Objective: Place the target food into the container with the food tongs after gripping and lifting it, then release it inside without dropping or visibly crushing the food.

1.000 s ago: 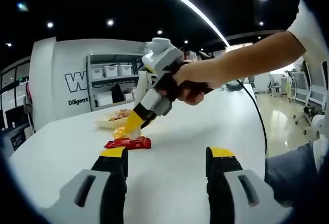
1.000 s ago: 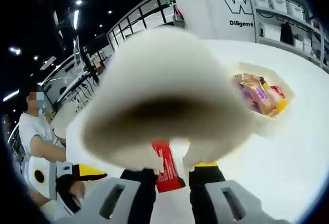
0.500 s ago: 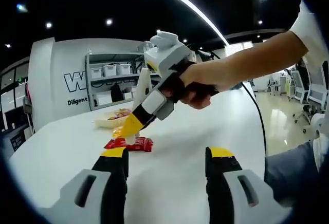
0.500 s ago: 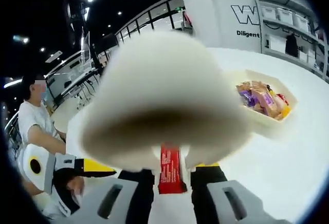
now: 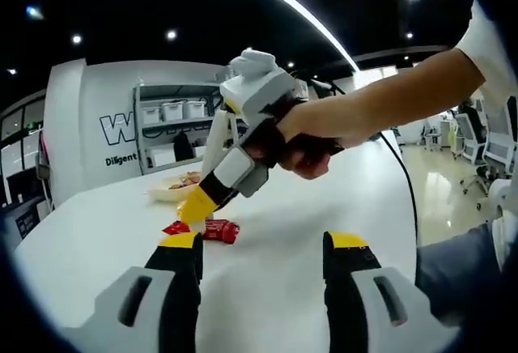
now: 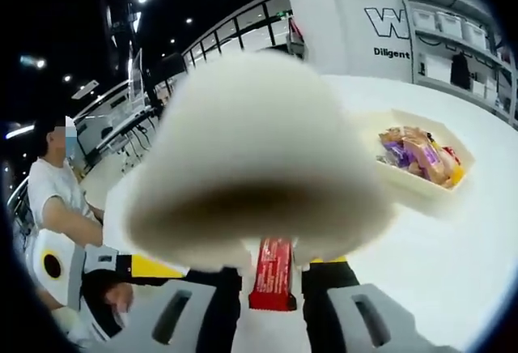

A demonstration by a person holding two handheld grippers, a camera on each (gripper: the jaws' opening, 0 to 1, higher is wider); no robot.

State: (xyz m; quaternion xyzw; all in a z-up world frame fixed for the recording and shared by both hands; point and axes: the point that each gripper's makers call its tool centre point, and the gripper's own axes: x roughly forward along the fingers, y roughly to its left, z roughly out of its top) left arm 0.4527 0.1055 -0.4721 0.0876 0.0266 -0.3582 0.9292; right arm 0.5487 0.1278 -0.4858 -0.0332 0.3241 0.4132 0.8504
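Through the right gripper view I saw cream tongs (image 6: 251,159) bulking blurred ahead of my right gripper (image 6: 272,270), whose jaws flanked a red snack bar (image 6: 273,274) on the white bench (image 6: 453,248). A tray (image 6: 421,187) of wrapped snacks (image 6: 421,157) sat beyond. My left gripper (image 6: 121,268) showed lower left.

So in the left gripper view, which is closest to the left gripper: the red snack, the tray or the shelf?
1. Red snack, on the table just ahead of the left gripper.
2. Tray, farther back on the table.
3. Shelf, against the far wall.
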